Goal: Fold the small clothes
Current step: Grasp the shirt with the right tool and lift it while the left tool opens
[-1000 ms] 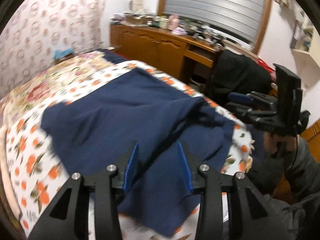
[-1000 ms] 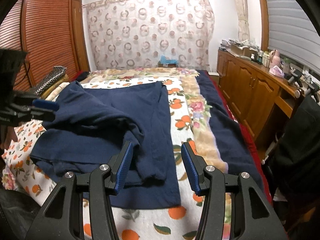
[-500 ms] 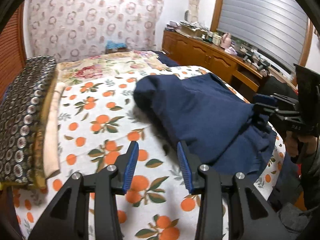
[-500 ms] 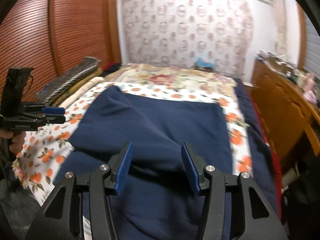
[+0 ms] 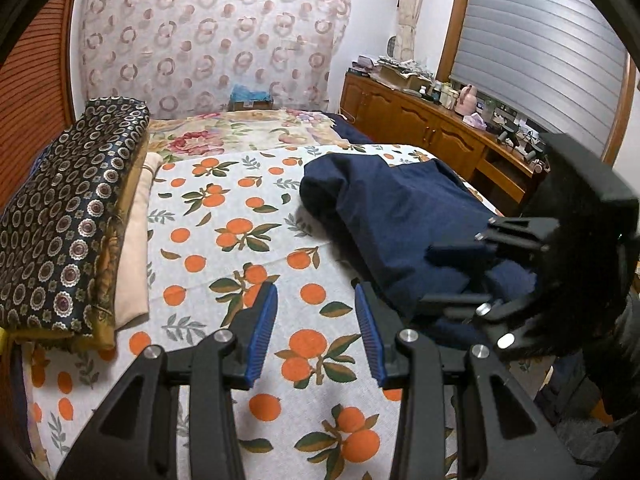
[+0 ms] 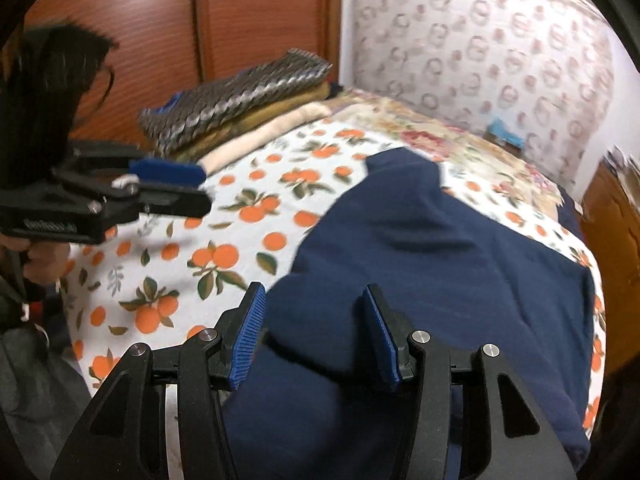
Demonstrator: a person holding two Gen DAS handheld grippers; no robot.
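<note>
Ahead of my left gripper [image 5: 316, 330], in its own camera, lies the white bedsheet printed with oranges and green leaves [image 5: 224, 216], and nothing sits between the blue-padded fingers [image 5: 262, 330]: they stand parted over bare sheet, released. I judge I hold it off to this side so the garment has room to be laid out. The rumpled navy-blue knit garment [image 5: 392, 216] lies heaped to the right, near the bed's far edge by the long wooden sideboard [image 5: 432, 136]. My right gripper [image 5: 460, 276] reaches in over that heap from the right. A stack of folded cloths, dark patterned on top and tan and cream beneath [image 5: 72, 220], sits at the left edge, well apart, probably finished work kept out of the way.

From the right wrist camera, blurred, the right gripper [image 6: 316, 338] hangs over the near part of the navy garment [image 6: 440, 264], jaws apart, cloth seen between the pads [image 6: 248, 336] but not pinched, as far as I can tell. The left gripper [image 6: 172, 188] points in from the left over the orange-print sheet [image 6: 208, 256], empty. The folded stack [image 6: 240, 96] rests beyond it, against the reddish wooden wardrobe [image 6: 160, 20].
</note>
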